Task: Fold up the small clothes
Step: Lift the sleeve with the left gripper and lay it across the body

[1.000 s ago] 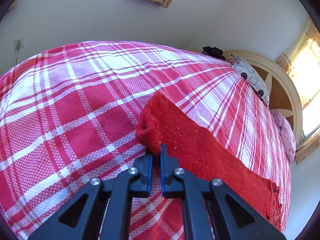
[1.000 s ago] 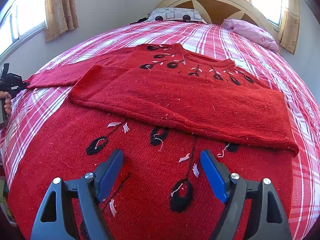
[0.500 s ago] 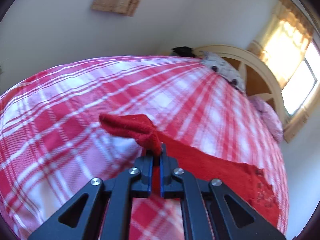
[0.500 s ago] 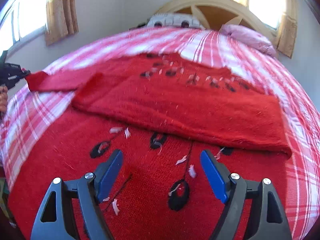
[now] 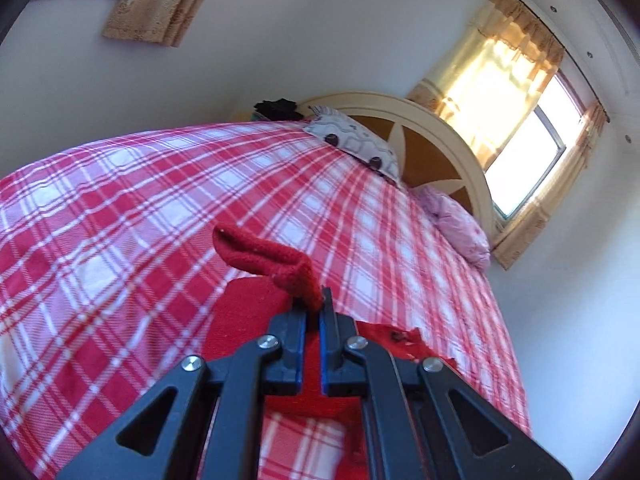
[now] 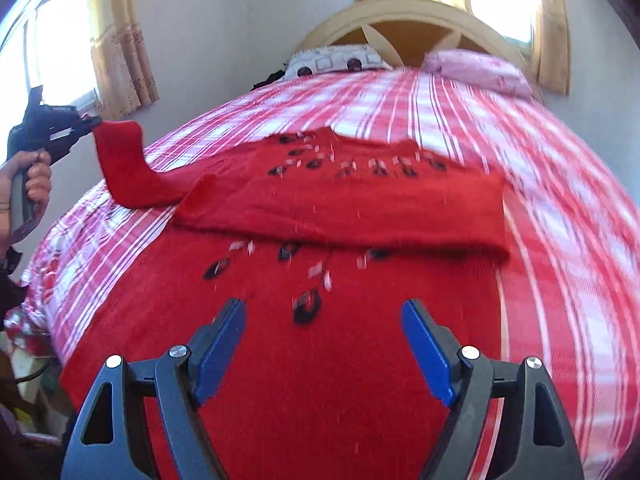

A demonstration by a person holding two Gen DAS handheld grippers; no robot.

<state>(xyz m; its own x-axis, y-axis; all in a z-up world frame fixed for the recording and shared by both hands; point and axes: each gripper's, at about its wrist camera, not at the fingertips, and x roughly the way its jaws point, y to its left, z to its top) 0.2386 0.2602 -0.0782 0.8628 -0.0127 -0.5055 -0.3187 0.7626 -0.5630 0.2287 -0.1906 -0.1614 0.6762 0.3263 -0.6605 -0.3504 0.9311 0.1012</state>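
Sweater (image 6: 320, 380) red knit; left gripper (image 5: 313, 308) clamps cuff; right gripper (image 6: 324, 344) apart.

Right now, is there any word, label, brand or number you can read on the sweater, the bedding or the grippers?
None: no readable text in either view.
Red sweater: only black and white embroidered motifs, blurred; no tag visible.
Plaid bedspread: stripes only.
Grey patterned pillow: shapes, no letters.
Left gripper, shut on the sleeve, and right gripper, open: no markings visible.
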